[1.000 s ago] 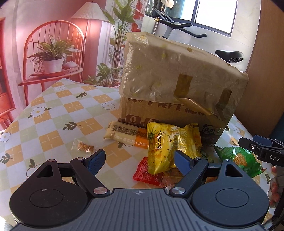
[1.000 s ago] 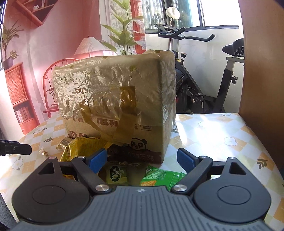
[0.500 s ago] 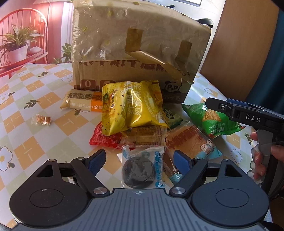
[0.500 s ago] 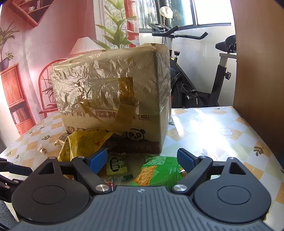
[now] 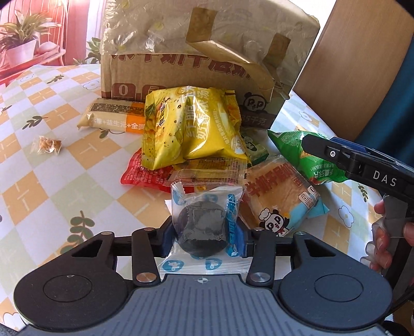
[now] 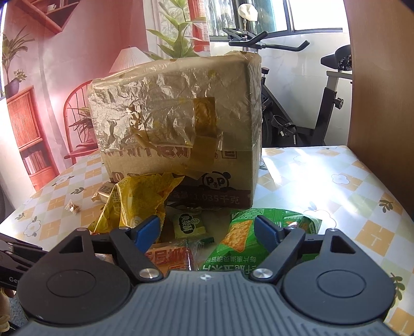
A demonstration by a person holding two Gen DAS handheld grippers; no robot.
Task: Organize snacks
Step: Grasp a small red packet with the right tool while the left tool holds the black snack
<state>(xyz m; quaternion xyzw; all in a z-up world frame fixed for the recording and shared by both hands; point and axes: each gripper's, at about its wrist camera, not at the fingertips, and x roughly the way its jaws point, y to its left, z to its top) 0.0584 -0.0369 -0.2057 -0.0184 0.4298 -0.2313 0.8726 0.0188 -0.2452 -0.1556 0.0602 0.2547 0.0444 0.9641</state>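
Sunlight is pouring through a window and glaring off the checked, flower-printed cloth covering the surface. An exercise bike is standing against the white wall beneath it. A pink wall mural is showing a red chair, shelves and a lamp. A leafy plant is rising nearby, and a wooden panel is filling the right edge
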